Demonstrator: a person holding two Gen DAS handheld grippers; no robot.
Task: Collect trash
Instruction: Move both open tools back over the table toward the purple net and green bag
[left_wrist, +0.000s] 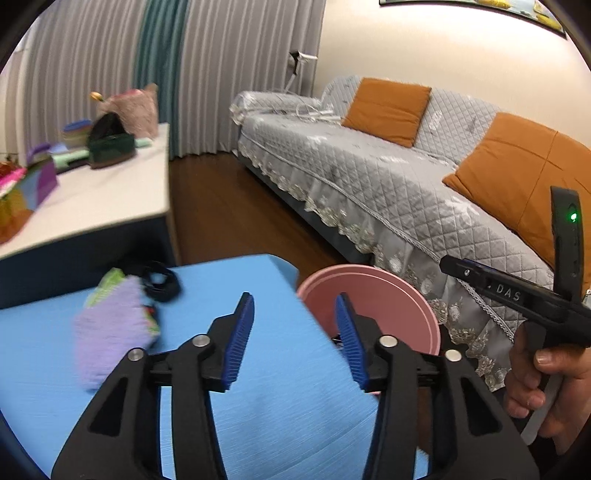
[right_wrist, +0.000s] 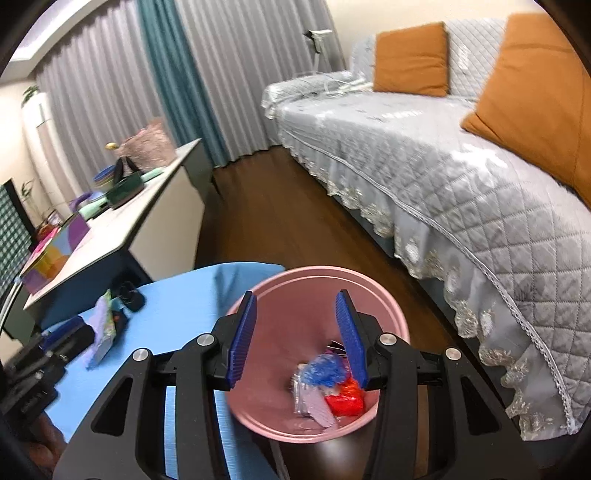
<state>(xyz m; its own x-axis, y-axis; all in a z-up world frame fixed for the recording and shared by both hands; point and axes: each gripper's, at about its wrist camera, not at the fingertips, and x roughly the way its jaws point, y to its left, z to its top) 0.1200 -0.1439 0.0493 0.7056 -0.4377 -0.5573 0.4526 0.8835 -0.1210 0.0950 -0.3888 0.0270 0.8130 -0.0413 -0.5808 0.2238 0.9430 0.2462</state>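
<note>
A pink trash bin (right_wrist: 317, 291) stands on the floor at the right edge of a blue table (right_wrist: 184, 302). It holds blue, red and silver wrappers (right_wrist: 328, 391). My right gripper (right_wrist: 298, 321) is open and empty, directly above the bin's mouth. My left gripper (left_wrist: 294, 325) is open and empty over the blue table (left_wrist: 258, 369), with the bin's rim (left_wrist: 369, 284) just past its right finger. A lilac cloth with a green wrapper (left_wrist: 110, 325) and a black strap (left_wrist: 162, 282) lie on the table to the left. The cloth also shows in the right wrist view (right_wrist: 103, 325).
A grey quilted sofa (right_wrist: 461, 177) with orange cushions (right_wrist: 410, 59) runs along the right. A white table (left_wrist: 110, 192) with boxes and bags stands at the back left. Dark wood floor (right_wrist: 277, 214) lies between. The hand-held right gripper's body (left_wrist: 517, 295) shows at the right.
</note>
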